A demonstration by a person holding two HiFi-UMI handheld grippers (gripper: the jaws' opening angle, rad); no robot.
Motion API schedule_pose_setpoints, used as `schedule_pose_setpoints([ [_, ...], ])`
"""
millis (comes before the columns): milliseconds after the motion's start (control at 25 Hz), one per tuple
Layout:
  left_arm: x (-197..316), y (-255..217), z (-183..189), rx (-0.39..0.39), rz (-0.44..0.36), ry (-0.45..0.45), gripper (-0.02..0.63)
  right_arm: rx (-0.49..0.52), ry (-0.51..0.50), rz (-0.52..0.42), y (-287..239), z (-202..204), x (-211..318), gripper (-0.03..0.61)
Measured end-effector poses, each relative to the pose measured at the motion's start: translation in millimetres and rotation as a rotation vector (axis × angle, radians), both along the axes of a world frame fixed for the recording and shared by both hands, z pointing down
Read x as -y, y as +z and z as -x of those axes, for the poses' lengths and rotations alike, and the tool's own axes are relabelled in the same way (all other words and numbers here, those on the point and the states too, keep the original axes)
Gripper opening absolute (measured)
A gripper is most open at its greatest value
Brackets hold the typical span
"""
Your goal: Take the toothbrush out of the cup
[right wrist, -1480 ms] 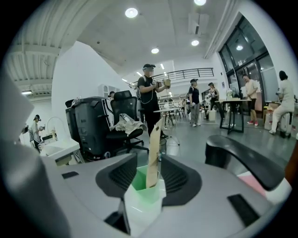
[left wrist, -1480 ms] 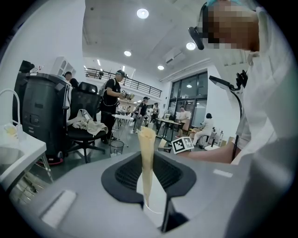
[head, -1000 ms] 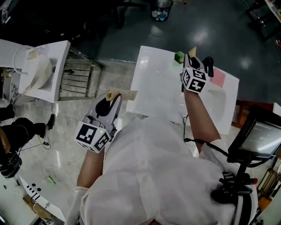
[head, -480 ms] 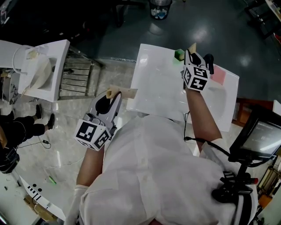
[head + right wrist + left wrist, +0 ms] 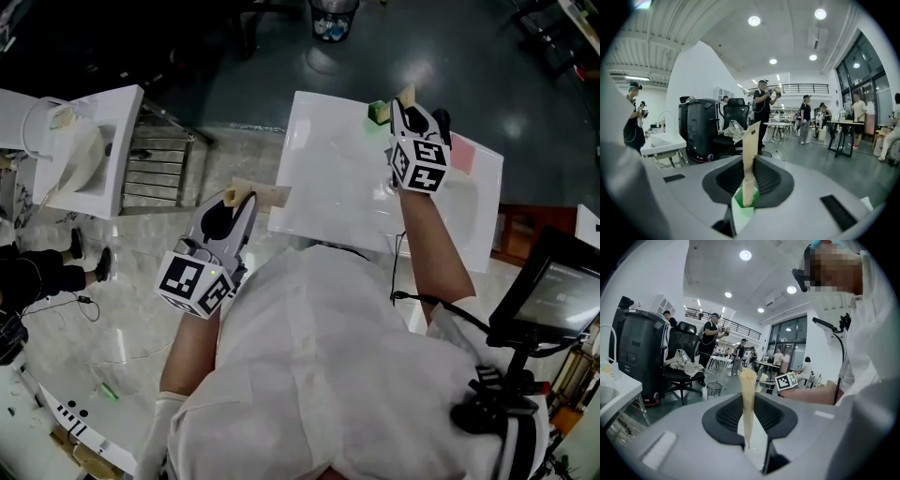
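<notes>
A green cup stands at the far edge of the white sink counter. My right gripper hovers right beside and above it. In the right gripper view the cup shows just under the jaws. A pale stick, seemingly the toothbrush handle, rises out of its mouth, and my right gripper is shut on it. My left gripper hangs off the counter's near left corner. Its fingers look pressed together as one strip, and my left gripper holds nothing.
A pink flat thing lies on the counter right of the right gripper. A second white basin unit and a metal rack stand to the left. A bin is beyond the counter, a monitor at right.
The right gripper has risen a little over the green cup, its marker cube looming slightly larger. The left gripper has stayed where it was.
</notes>
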State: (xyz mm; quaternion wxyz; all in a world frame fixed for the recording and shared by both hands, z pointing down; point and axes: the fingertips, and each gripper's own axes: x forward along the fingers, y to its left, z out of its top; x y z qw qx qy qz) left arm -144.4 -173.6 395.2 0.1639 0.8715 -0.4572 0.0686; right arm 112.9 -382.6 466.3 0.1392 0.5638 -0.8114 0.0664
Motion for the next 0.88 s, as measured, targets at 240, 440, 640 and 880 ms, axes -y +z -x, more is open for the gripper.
schedule_pose_setpoints([
  [240, -12.4, -6.3, 5.8, -0.009, -0.029, 0.016, 0.077, 0.002, -0.003, -0.078, -44.7, 1.5, -20.5, 0.049],
  [440, -18.7, -8.4, 8.8, -0.016, -0.032, 0.028, 0.077, 0.011, -0.022, -0.088, -64.2, 5.9, -36.0, 0.049],
  [640, -15.1, -10.9, 13.5, -0.019, -0.038, 0.012, 0.077, 0.013, -0.047, -0.063, -65.7, 8.4, -50.3, 0.049],
  [880, -35.2, -13.8, 29.3, -0.035, -0.053, 0.037, 0.077, -0.007, -0.042, -0.050, -68.2, 17.5, -101.8, 0.049],
])
